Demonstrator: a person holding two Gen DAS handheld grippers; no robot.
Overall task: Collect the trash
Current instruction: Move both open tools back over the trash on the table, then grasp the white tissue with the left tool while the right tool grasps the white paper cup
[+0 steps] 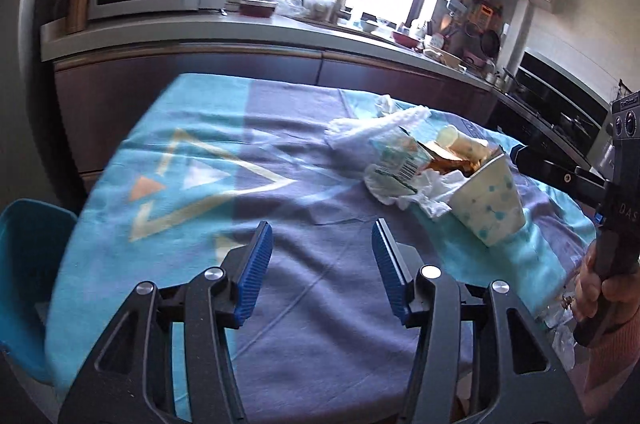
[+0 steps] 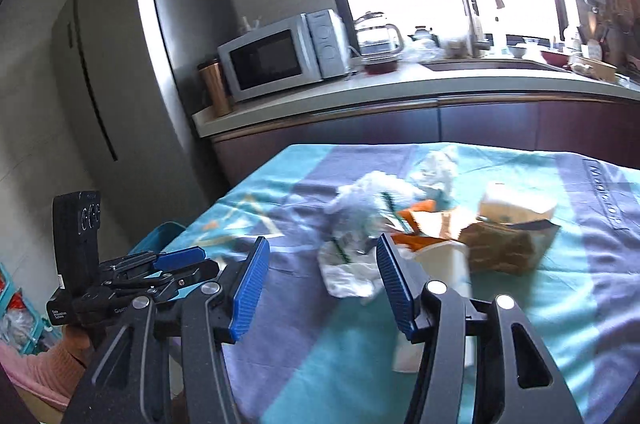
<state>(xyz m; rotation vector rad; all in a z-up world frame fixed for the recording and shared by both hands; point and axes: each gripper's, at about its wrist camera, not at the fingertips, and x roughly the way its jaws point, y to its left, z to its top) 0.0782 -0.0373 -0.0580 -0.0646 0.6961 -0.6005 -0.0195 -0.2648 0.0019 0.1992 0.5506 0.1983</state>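
A heap of trash lies on the table's blue patterned cloth [image 1: 280,284]. It holds a dotted paper cup [image 1: 490,201] on its side, crumpled tissue [image 1: 424,189], a barcode wrapper [image 1: 400,159] and a white paper towel [image 1: 376,127]. My left gripper [image 1: 320,228] hangs open over bare cloth, left of and nearer than the heap, with nothing between its blue pads. In the right wrist view my right gripper [image 2: 322,244] is open and empty just short of a crumpled wrapper [image 2: 348,272]. The cup [image 2: 440,260] and a brown packet [image 2: 504,248] lie beyond its right finger. The left gripper [image 2: 188,264] shows at the left edge.
A teal chair [image 1: 28,264] stands at the table's left side. Behind the table runs a kitchen counter [image 2: 320,95] with a microwave [image 2: 276,59], a kettle and a sink; a tall fridge [image 2: 120,63] is at its left. A hand [image 1: 596,284] holds the right gripper's handle.
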